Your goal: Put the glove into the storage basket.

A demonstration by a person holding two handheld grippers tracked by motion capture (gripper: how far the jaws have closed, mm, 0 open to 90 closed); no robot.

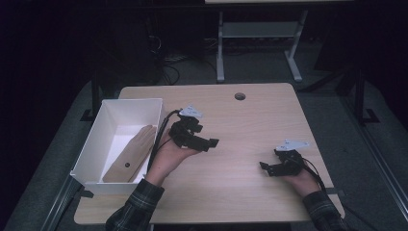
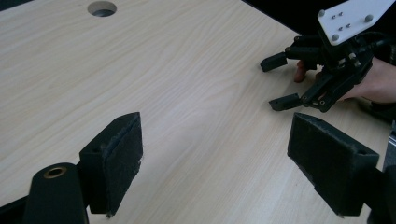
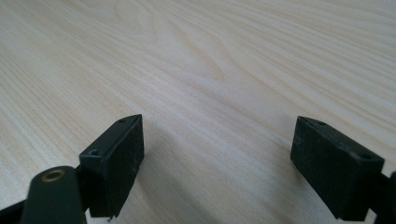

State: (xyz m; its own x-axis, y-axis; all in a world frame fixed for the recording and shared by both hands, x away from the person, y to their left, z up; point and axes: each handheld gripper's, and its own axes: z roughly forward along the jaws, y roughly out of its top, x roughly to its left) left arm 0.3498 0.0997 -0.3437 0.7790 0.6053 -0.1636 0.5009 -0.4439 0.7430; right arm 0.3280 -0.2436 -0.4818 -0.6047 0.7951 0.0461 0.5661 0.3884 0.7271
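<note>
My left gripper (image 1: 206, 137) hovers over the middle-left of the light wooden table (image 1: 250, 125), held in a hand and pointing right. Its jaws stand wide apart in the left gripper view (image 2: 215, 163), with nothing between them. My right gripper (image 1: 267, 168) sits low near the table's front right, pointing left, and is open too (image 3: 217, 163), with bare wood under it. The left gripper view also takes in the right gripper (image 2: 280, 81) at its upper right, jaws apart. A flat wooden board (image 1: 130, 154) with a small hole lies in a white bin (image 1: 132, 101).
The white bin stands at the table's left edge, just left of my left hand. A round cable hole (image 1: 239, 96) is near the table's far edge. Behind the table, in the dark, are the white legs of another desk (image 1: 220, 48) and cables on the floor.
</note>
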